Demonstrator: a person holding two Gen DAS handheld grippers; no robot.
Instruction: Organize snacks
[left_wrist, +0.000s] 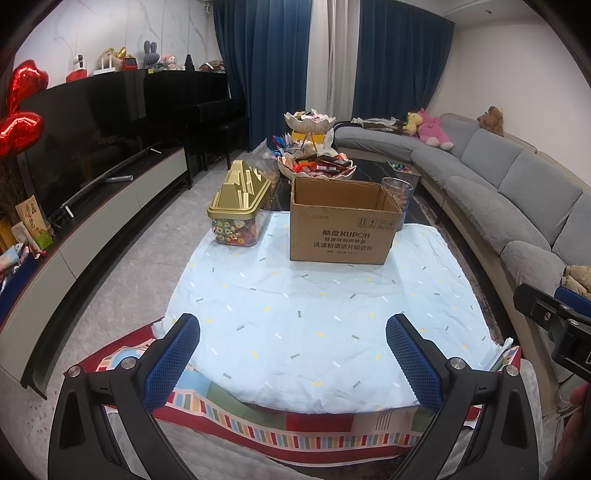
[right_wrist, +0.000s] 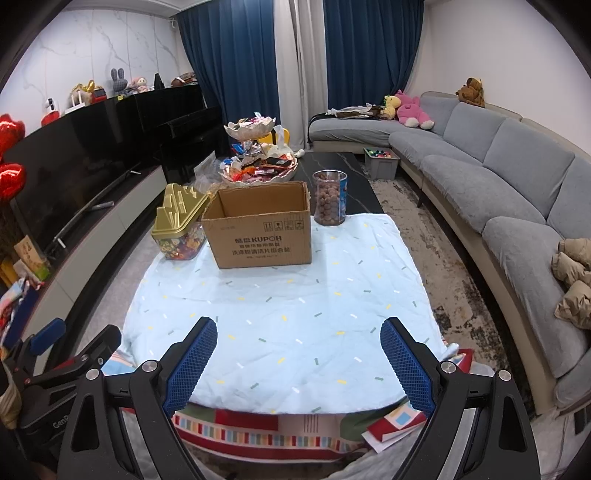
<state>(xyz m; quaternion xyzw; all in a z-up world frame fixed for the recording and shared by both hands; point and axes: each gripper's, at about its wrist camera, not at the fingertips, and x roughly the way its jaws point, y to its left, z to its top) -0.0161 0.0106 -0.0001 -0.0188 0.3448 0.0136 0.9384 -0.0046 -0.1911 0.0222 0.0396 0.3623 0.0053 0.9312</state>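
An open brown cardboard box (left_wrist: 341, 230) (right_wrist: 258, 230) stands at the far side of a light blue cloth (left_wrist: 314, 317) (right_wrist: 284, 306) on the low table. Left of it sits a clear candy tub with a gold lid (left_wrist: 238, 210) (right_wrist: 181, 229). A clear jar of brown round snacks (right_wrist: 330, 197) (left_wrist: 399, 195) stands right of the box. Behind them is a tiered dish piled with wrapped snacks (left_wrist: 314, 166) (right_wrist: 258, 166). My left gripper (left_wrist: 293, 360) is open over the cloth's near edge, with nothing between its fingers. My right gripper (right_wrist: 299, 363) is open too, with nothing in it.
A long grey sofa (right_wrist: 498, 177) curves along the right. A black TV on a low cabinet (left_wrist: 92, 155) and a piano line the left. A grey bin of small items (right_wrist: 380, 162) sits on the floor by the sofa. A striped red cloth (left_wrist: 295, 432) hangs below the blue one.
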